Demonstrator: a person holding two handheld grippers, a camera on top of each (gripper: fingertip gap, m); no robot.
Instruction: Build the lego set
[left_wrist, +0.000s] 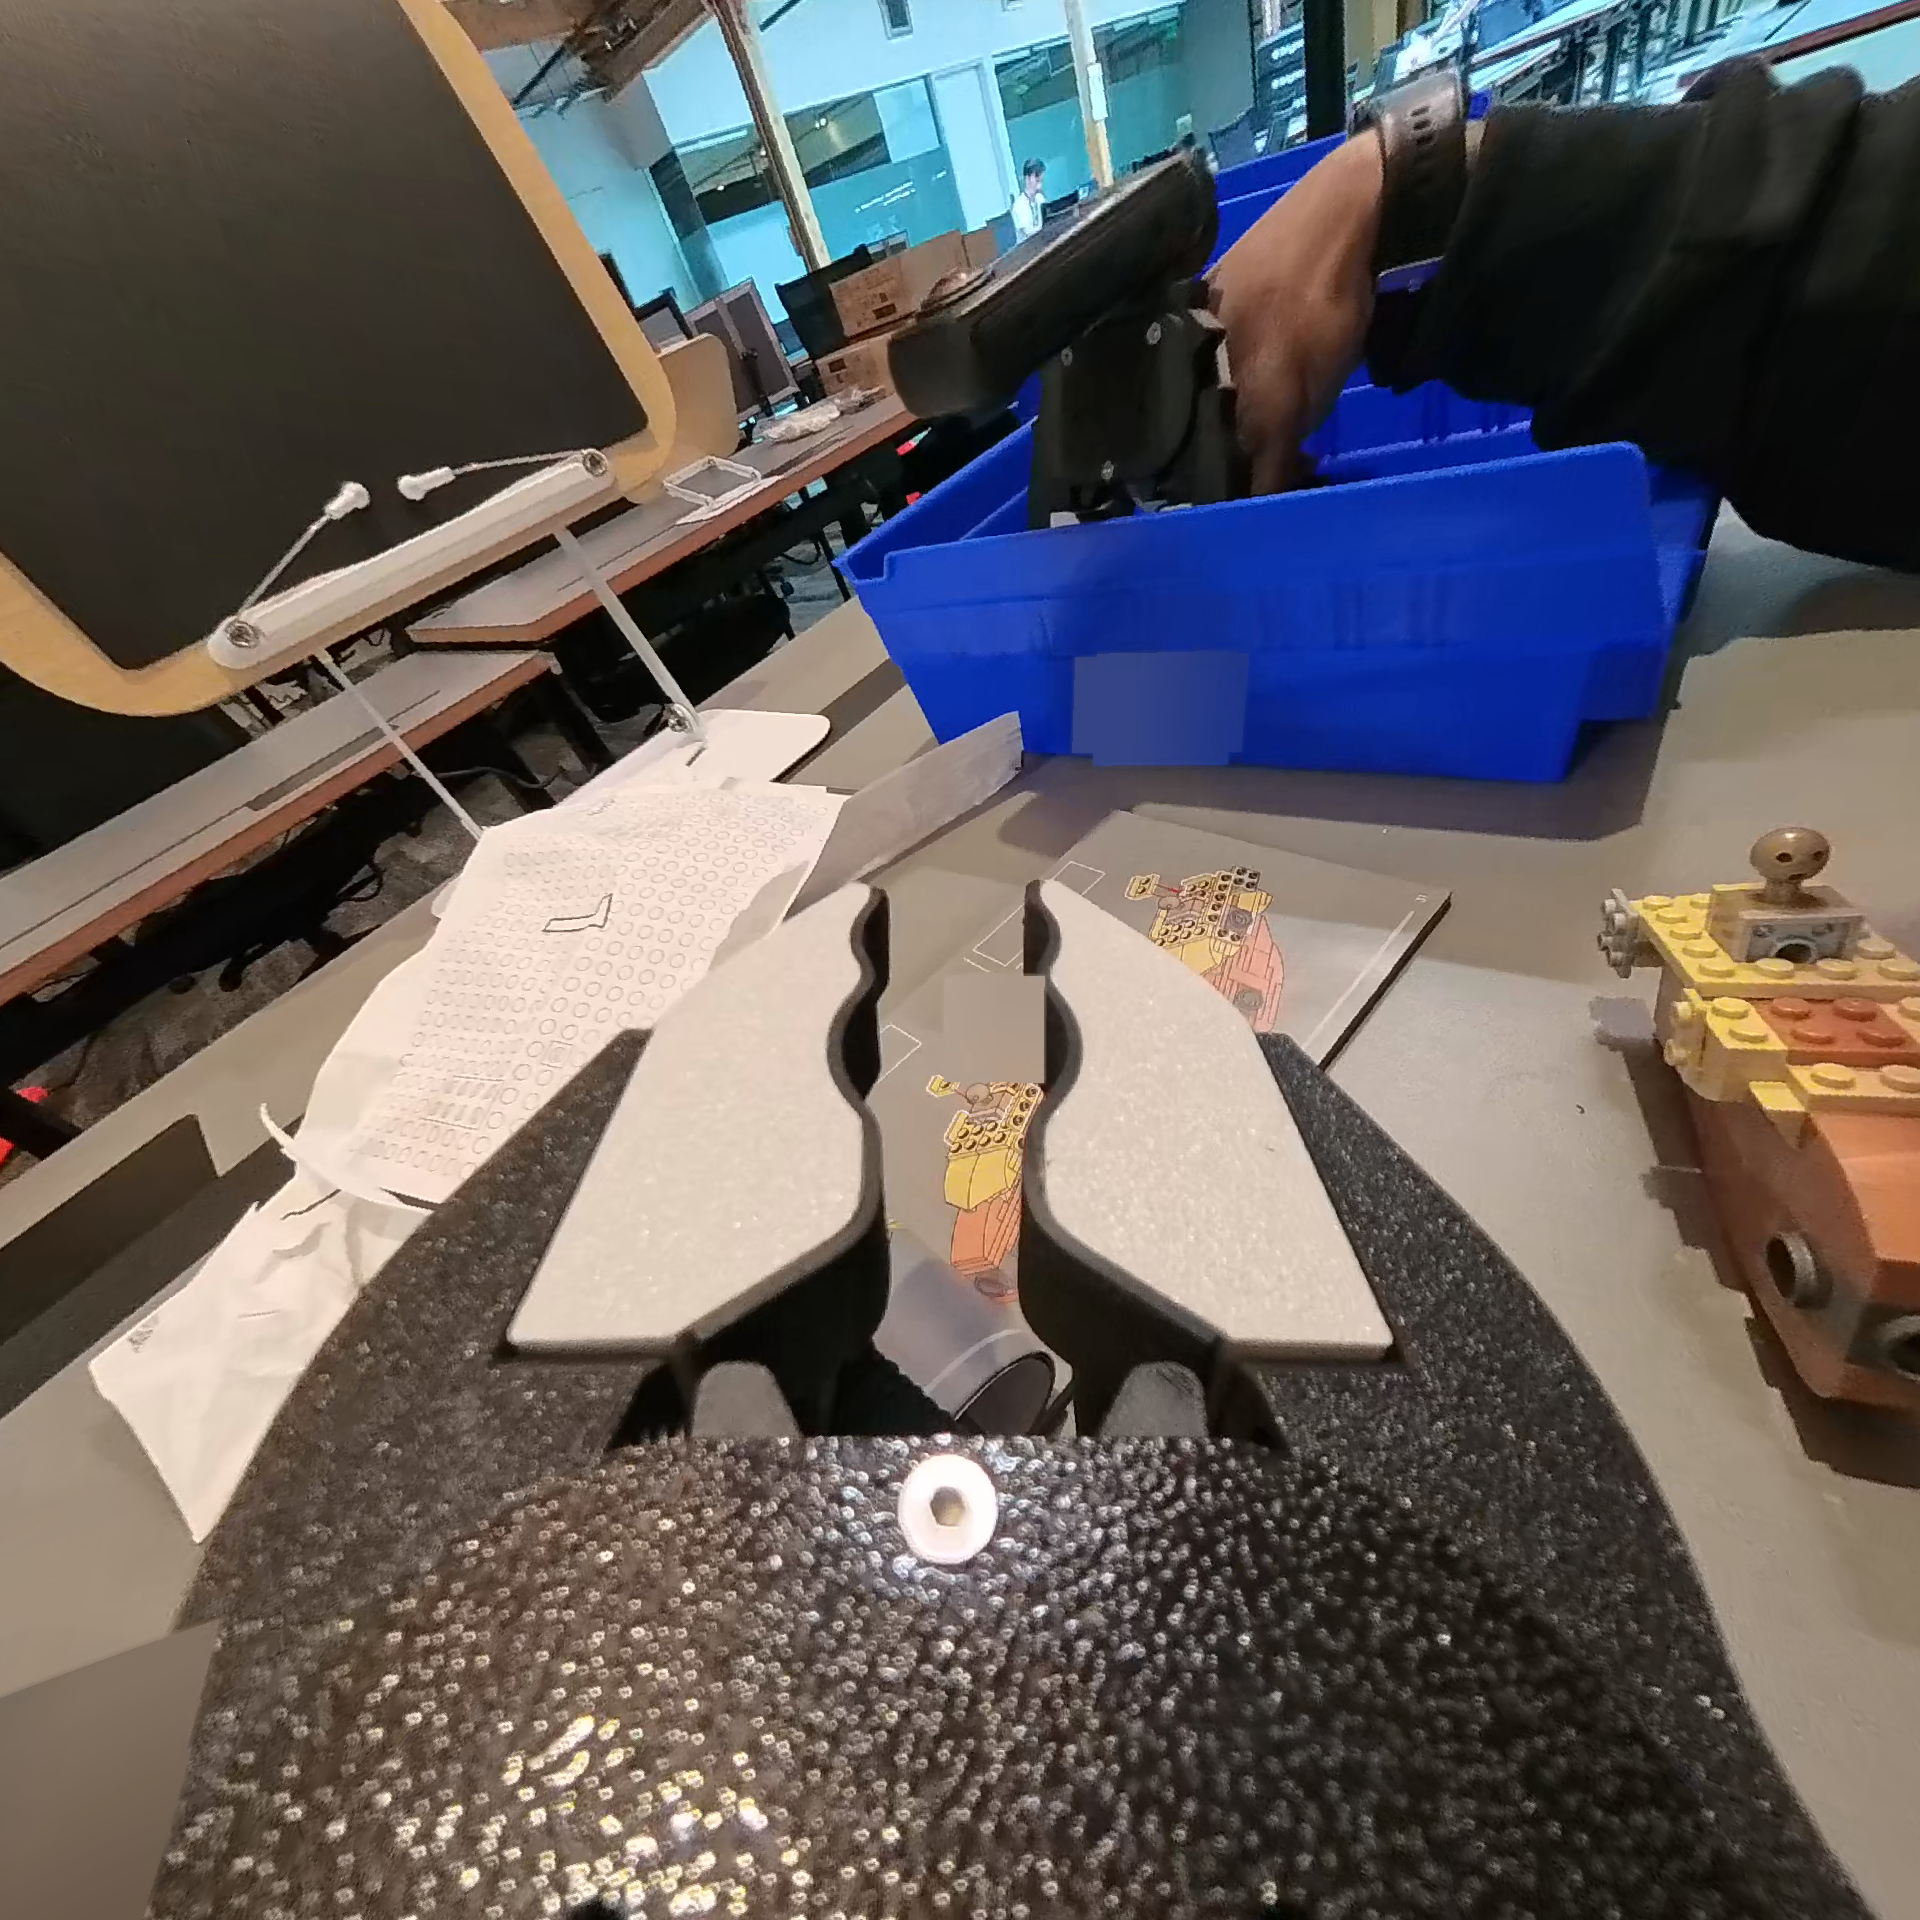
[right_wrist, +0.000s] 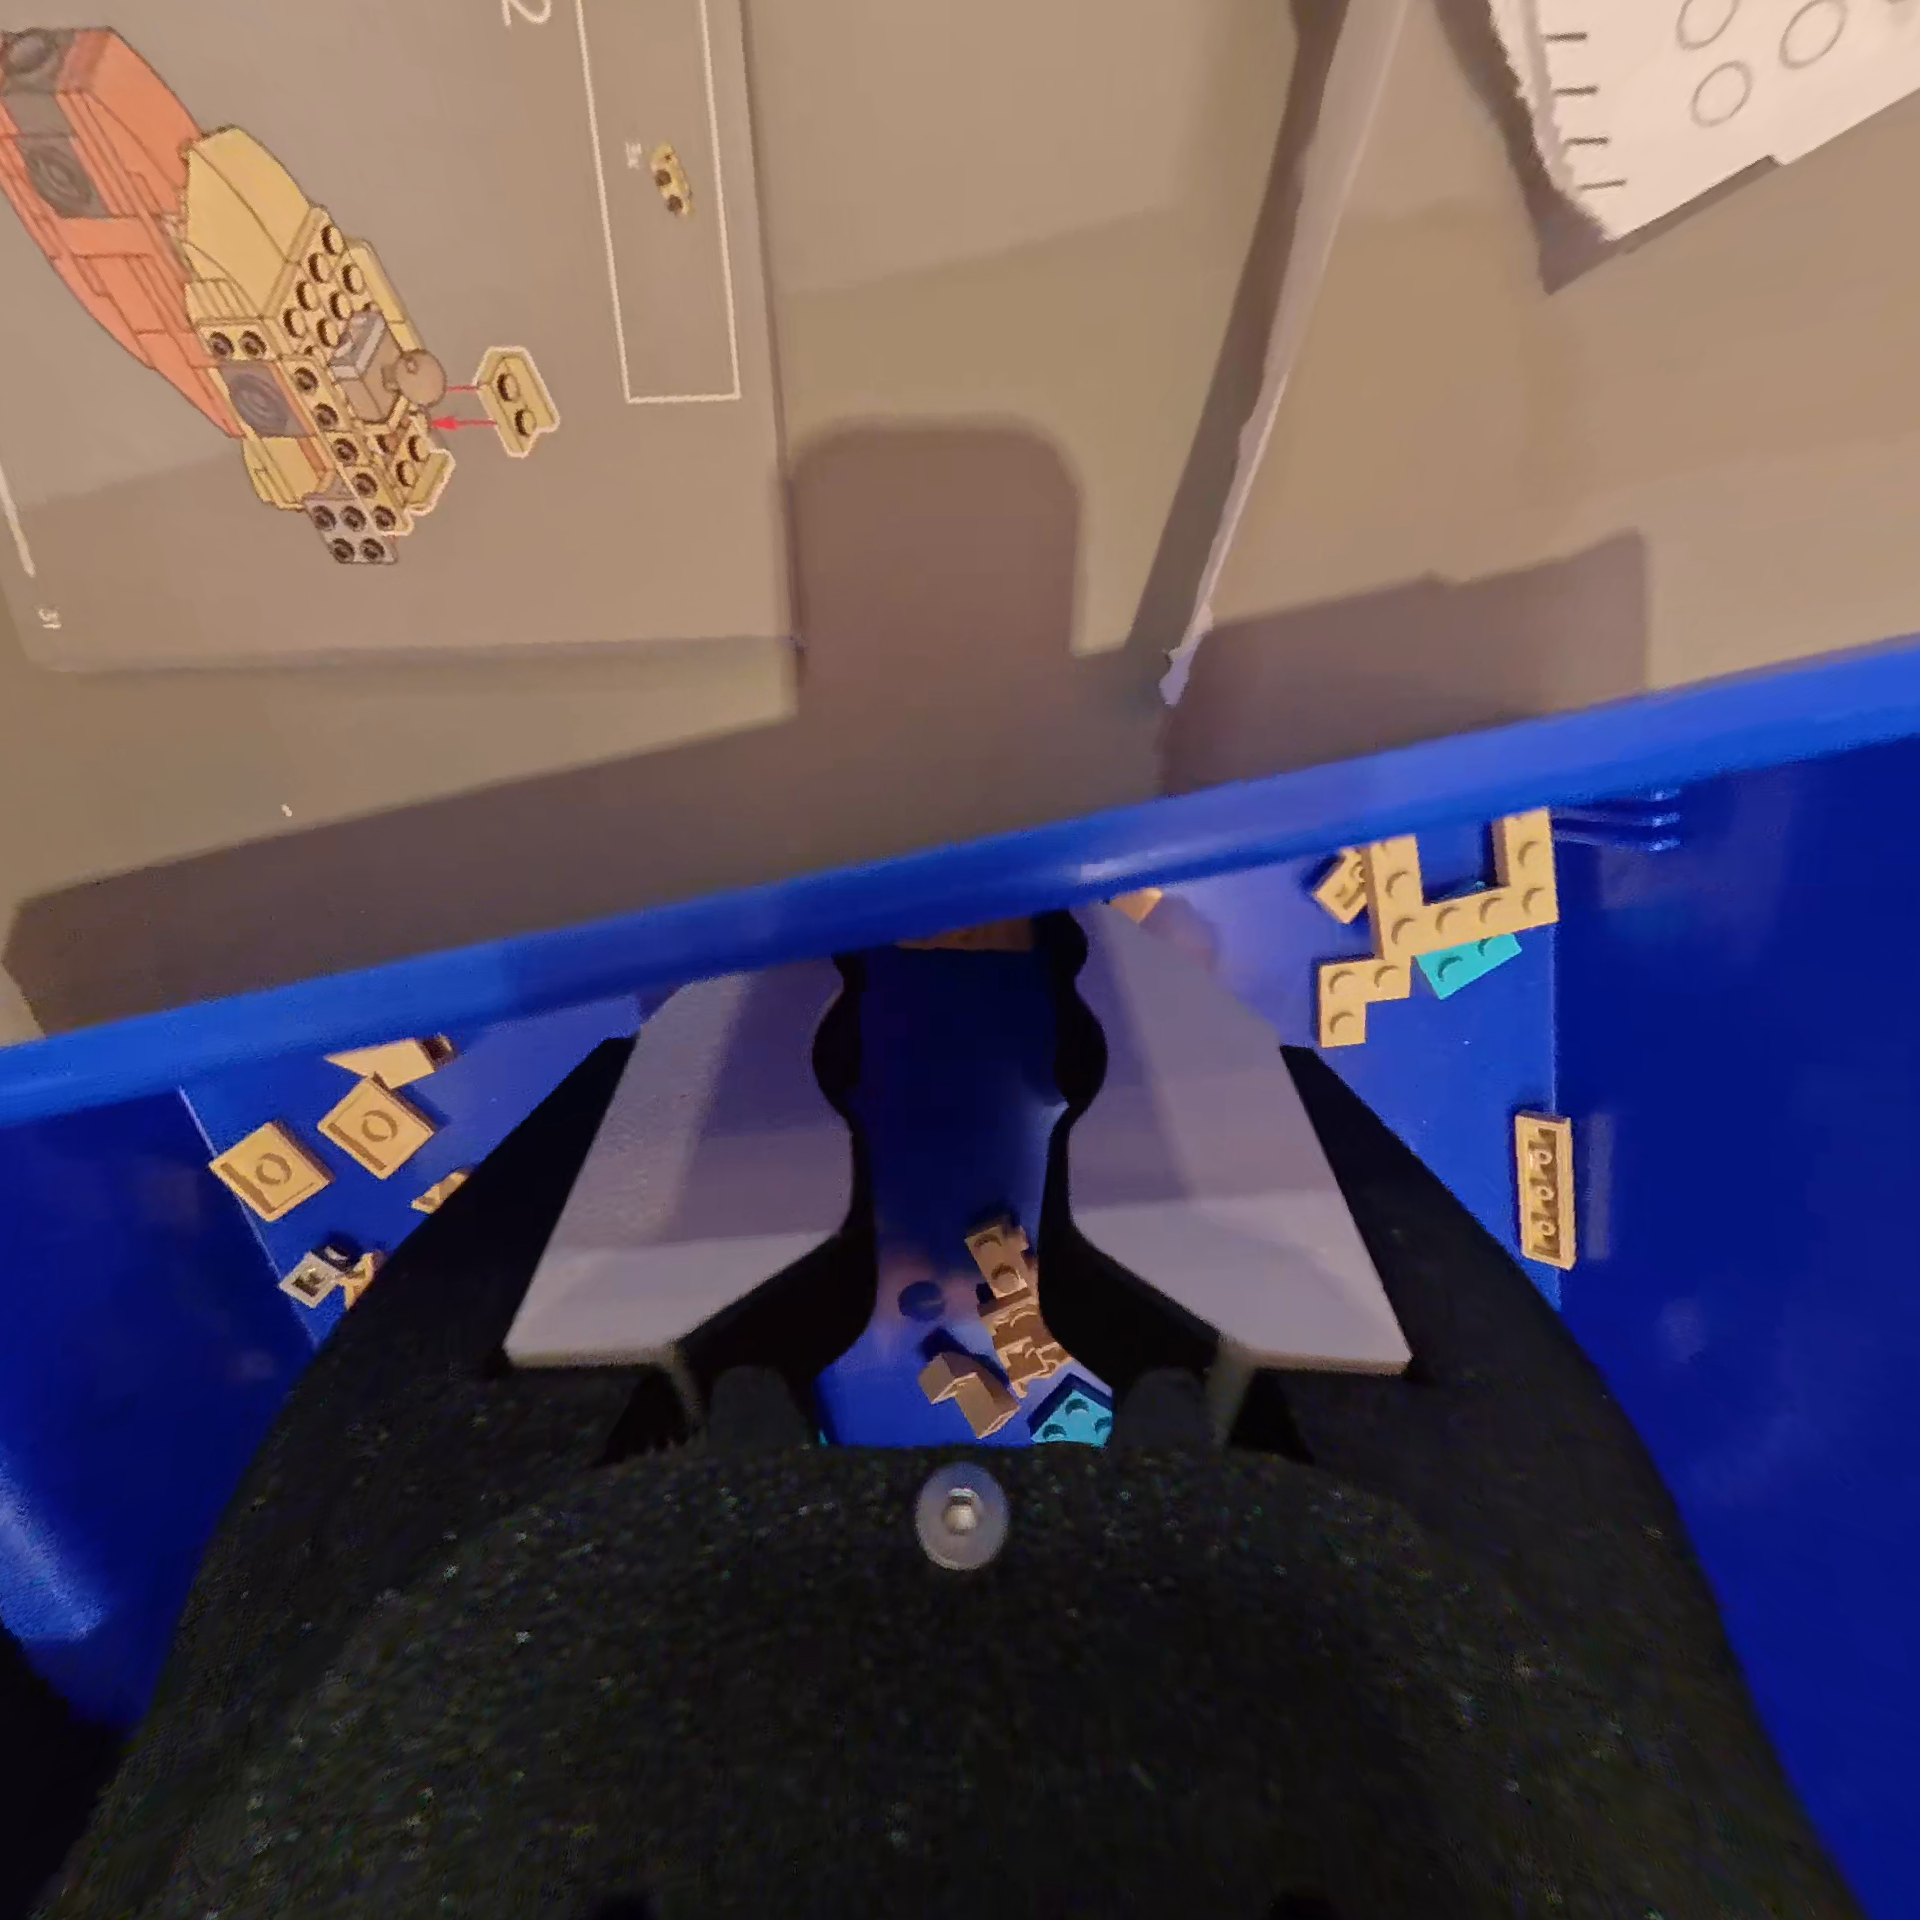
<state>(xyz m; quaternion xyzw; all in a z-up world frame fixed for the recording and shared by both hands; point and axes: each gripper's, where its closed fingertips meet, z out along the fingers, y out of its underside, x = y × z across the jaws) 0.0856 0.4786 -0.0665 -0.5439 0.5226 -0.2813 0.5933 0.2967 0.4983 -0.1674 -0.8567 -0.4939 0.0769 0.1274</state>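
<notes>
A partly built tan and red-brown lego model (left_wrist: 1766, 1049) with a grey ball joint on top stands on the grey table at the right. The open instruction booklet (left_wrist: 1320, 935) lies under my left gripper (left_wrist: 956, 904), which is open and empty above it. A hand holds my right gripper (left_wrist: 1122, 416) down inside the blue bin (left_wrist: 1351, 623). In the right wrist view my right gripper (right_wrist: 961, 966) is open, with its tips near the bin's rim (right_wrist: 623, 956). Loose tan pieces (right_wrist: 1003, 1309) lie on the bin floor between the fingers. The booklet (right_wrist: 416, 312) lies beyond the bin.
More tan plates (right_wrist: 1434, 914), square tiles (right_wrist: 374, 1127) and teal pieces (right_wrist: 1070, 1418) lie in the bin. Crumpled white paper (left_wrist: 582, 966) lies left of the booklet. A dark board on a white stand (left_wrist: 260, 312) rises at the table's left edge. Some 25 centimetres of space lies between my two pairs of fingers.
</notes>
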